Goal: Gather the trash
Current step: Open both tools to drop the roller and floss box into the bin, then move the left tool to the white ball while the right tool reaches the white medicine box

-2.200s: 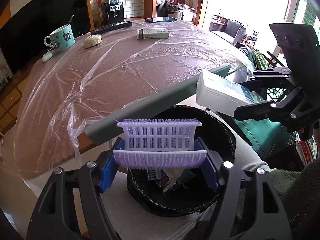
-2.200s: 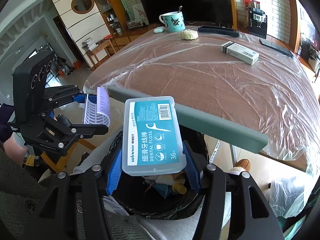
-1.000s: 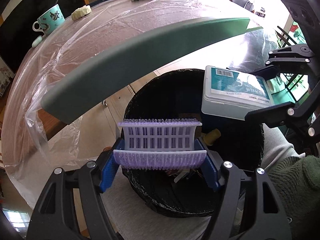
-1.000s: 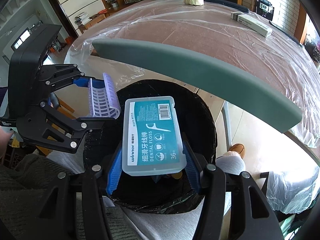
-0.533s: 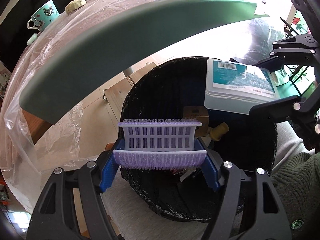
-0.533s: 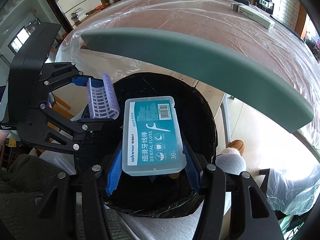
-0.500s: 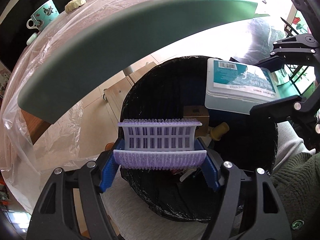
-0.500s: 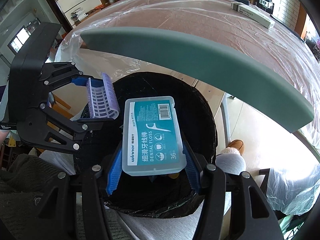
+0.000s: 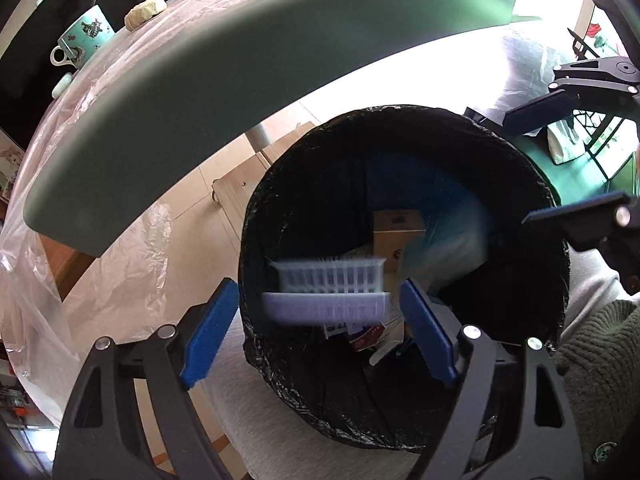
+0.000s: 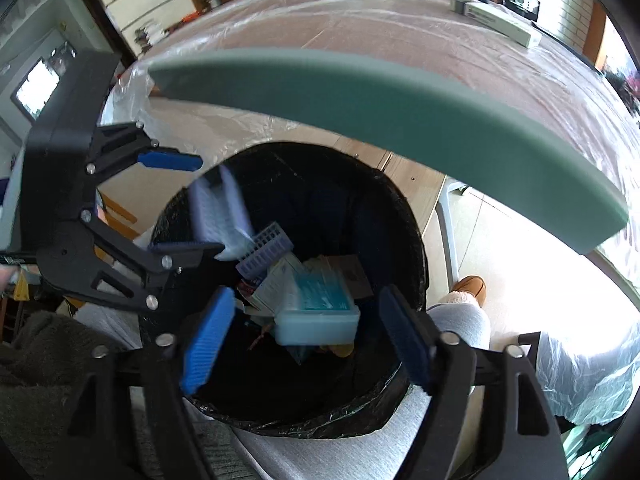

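Note:
A black-lined trash bin sits on the person's lap below both grippers. My left gripper is open; the purple ribbed hair roller is falling, blurred, into the bin and also shows in the right wrist view. My right gripper is open; the teal dental floss box lies loose on the trash in the bin. In the left wrist view it is only a teal blur. Each gripper shows in the other's view: the right one and the left one.
A green-grey bar spans above the bin. Behind it the plastic-covered table holds a teal mug, a crumpled wad and a white carton. The bin holds a cardboard box and other trash.
Both grippers have opened. The purple roller and the dental floss box have left the jaws and dropped into the bin.

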A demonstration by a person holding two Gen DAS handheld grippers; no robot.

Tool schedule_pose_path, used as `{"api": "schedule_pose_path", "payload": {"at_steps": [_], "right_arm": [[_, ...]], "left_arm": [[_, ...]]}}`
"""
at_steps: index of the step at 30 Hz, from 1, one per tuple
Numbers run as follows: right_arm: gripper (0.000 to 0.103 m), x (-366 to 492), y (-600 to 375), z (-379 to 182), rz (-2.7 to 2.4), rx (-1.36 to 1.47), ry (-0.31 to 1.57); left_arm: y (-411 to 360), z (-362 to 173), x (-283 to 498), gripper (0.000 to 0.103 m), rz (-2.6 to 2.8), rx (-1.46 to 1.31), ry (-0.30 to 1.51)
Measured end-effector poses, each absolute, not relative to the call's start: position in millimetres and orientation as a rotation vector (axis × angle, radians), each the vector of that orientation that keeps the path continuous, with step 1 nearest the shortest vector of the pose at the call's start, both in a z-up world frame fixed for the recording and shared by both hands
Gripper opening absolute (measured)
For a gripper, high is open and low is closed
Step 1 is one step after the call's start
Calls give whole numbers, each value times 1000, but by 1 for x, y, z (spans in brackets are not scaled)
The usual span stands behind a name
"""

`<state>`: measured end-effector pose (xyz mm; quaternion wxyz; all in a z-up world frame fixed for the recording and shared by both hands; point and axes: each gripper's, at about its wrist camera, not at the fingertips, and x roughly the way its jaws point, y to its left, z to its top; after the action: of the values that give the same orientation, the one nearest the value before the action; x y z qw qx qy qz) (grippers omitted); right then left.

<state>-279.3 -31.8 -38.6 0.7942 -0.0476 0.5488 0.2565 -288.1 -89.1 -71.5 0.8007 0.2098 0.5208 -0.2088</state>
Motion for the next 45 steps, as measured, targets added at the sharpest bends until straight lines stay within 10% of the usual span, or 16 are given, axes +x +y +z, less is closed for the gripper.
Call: {"api": "schedule_pose_path", "payload": {"at_steps": [10,17,45], "right_arm": [[86,-292,-64,37,545,-92,914],[99,-224,-97,86,347,-131,716],[83,-6,-104,18,467,-134,995]], "left_arm": [[-68,15,-303,84,-539,333,949],[-39,96,-250,102,-432,191,678],[-42,17,22,101,-253,96,1002]]}}
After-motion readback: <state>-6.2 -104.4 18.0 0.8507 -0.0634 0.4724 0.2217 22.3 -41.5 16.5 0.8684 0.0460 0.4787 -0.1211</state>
